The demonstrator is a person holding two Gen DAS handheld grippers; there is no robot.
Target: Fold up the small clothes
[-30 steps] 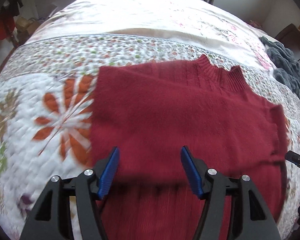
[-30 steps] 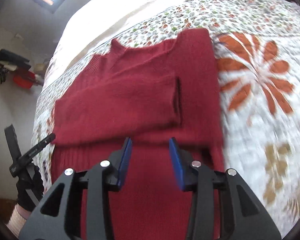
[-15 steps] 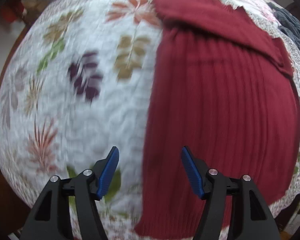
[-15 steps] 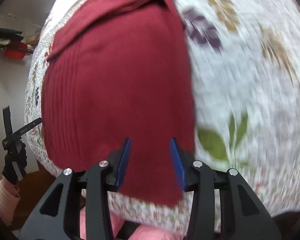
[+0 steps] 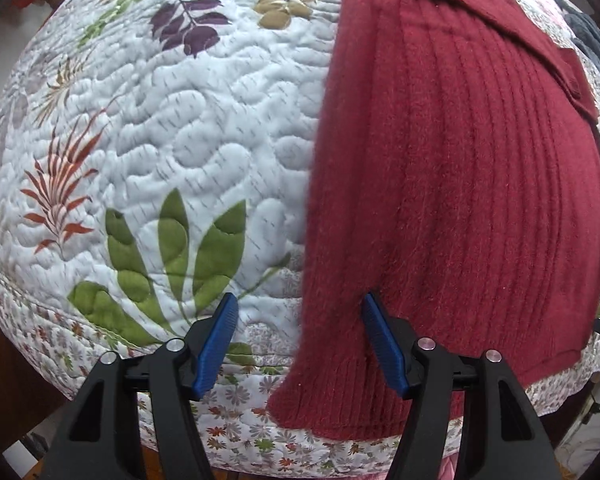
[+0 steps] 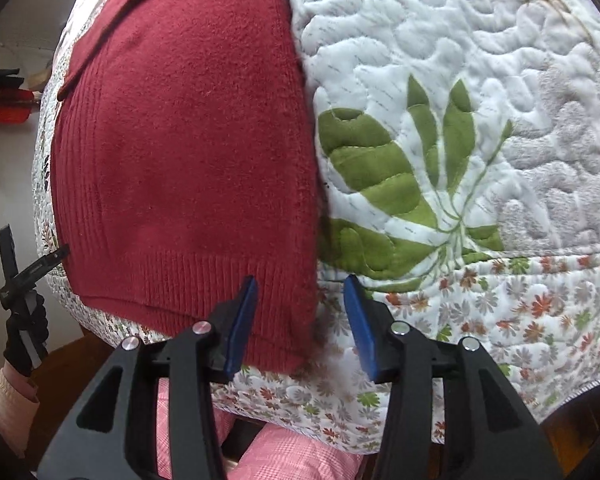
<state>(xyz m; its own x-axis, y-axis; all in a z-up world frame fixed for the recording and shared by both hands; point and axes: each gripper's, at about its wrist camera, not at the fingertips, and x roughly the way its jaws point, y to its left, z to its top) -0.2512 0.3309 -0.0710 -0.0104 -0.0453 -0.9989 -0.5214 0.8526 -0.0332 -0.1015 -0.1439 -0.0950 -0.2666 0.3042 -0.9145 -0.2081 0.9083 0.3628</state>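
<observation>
Red sweater: lies flat on the quilt, its ribbed hem draped over the bed's near edge.
Left gripper: spread wide, holding nothing, straddling the hem's left corner.
Right gripper: also spread and empty, straddling the hem's right corner.
Grey garment: far right edge of the bed.

Premises: a home bedroom. A bed is carrying a white quilted bedspread printed with leaves and a small-flower border, its edge hanging over the side. A red knitted sweater is lying on it, a grey garment is sitting at the far edge, and wooden flooring is showing below.
</observation>
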